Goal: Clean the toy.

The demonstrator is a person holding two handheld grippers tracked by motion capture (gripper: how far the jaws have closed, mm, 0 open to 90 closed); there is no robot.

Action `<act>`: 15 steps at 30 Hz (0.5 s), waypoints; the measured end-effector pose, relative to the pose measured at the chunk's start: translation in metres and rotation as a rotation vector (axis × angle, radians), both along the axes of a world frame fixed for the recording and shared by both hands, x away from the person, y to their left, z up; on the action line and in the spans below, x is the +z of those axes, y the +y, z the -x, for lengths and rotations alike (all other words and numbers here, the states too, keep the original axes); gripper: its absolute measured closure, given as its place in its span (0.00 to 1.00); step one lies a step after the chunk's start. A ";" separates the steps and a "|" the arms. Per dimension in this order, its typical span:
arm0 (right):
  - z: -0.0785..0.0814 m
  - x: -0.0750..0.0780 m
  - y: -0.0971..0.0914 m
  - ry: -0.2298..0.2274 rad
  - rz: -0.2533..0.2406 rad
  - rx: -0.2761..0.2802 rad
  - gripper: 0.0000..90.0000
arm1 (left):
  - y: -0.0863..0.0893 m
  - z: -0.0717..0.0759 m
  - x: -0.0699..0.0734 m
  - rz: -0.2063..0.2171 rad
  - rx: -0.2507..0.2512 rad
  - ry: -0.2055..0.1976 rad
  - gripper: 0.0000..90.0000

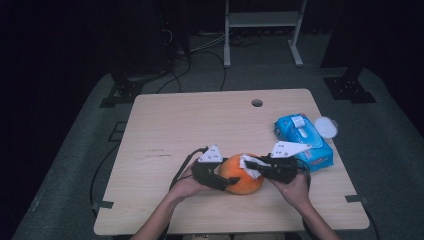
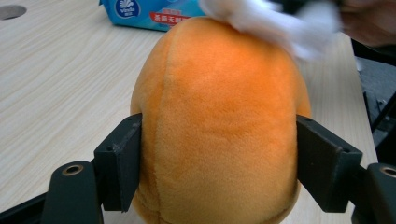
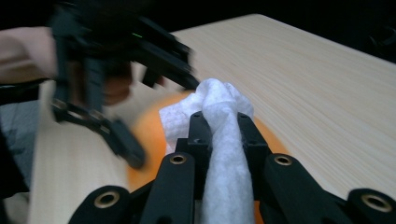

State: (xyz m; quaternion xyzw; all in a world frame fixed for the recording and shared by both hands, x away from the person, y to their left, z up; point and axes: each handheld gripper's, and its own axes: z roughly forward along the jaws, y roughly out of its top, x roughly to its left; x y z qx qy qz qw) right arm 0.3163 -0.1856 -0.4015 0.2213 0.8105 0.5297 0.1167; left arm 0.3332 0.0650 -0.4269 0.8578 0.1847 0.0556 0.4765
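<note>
left gripper (image 2: 219,154): fingers clamp orange plush (image 2: 219,121) (both flanks) | right gripper (image 3: 219,119): fingers pinch white wipe (image 3: 224,154), pressed on plush top | on tabletop (image 1: 175,120)

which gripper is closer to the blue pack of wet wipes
Right. The right gripper sits just beside the wipes pack; the left gripper is across the orange plush toy.

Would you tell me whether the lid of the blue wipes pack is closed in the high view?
No, the round white lid is flipped open beside the blue wipes pack at the right of the table.
</note>
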 end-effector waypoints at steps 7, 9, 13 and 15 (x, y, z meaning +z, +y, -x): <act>0.005 0.004 0.043 -0.043 0.103 0.026 0.88 | -0.007 0.006 -0.001 -0.025 0.023 -0.015 0.28; 0.002 0.006 0.037 -0.045 0.110 -0.021 0.88 | -0.006 0.006 -0.002 -0.030 0.019 -0.017 0.28; -0.005 0.007 0.015 -0.023 0.101 -0.106 0.88 | -0.005 0.007 -0.003 -0.031 0.009 -0.018 0.28; -0.006 0.004 0.005 -0.001 0.085 -0.121 0.88 | -0.006 0.008 -0.003 -0.027 -0.006 -0.016 0.27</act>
